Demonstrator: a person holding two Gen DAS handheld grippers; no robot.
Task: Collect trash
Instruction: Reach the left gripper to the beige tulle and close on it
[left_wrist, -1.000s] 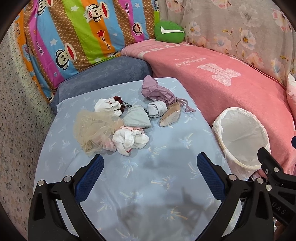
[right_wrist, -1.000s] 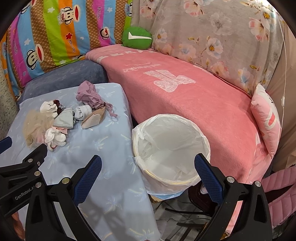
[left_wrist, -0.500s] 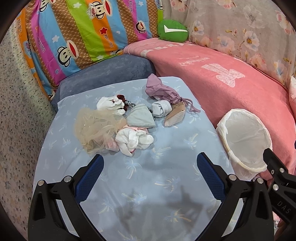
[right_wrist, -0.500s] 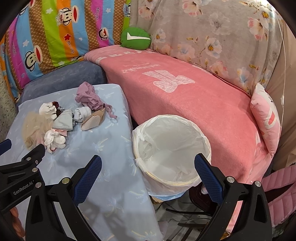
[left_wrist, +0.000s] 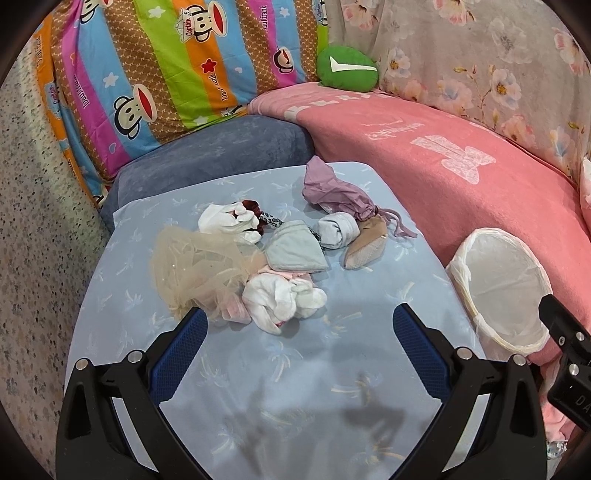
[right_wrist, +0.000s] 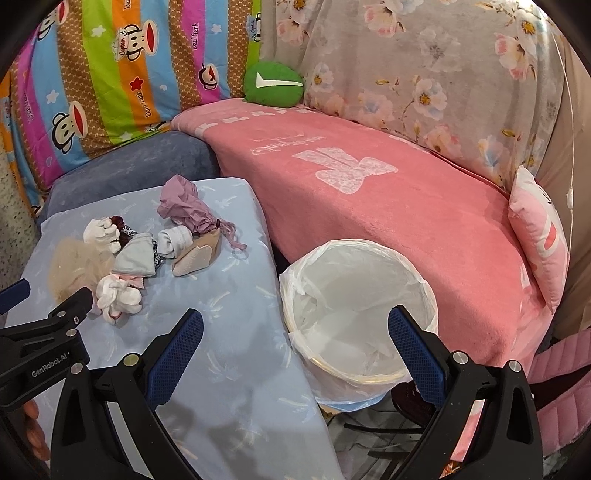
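**Approach to the first item of the pile**

The left gripper (left_wrist: 297, 334) is held with its fingers spread wide and empty, just short of the white cloth bundle (left_wrist: 284, 299), the nearest item of the trash pile on the blue-covered counter (left_wrist: 295, 398). The right gripper (right_wrist: 295, 338) is likewise spread and empty, above the lined bin (right_wrist: 358, 314), which stands off the counter's right edge, against the pink sofa cover (right_wrist: 369, 192).

The bundle is judged the proper first pick. The fingers should be lowered astride it and closed on its bulk, not on a loose fold, so that nothing trails.

Obstructions: the beige tulle (left_wrist: 192, 269) lies touching the bundle on its left and could be snagged by the left finger; a pink scrap (left_wrist: 236, 310) lies under the bundle's edge and may be dragged along. The grey folded piece (left_wrist: 295, 251), tan slipper (left_wrist: 365, 243), rolled grey sock (left_wrist: 338, 229) and mauve pouch (left_wrist: 332, 192) lie farther back, clear of the approach. The path to the bin is crossed by the right gripper, which should be kept aside.
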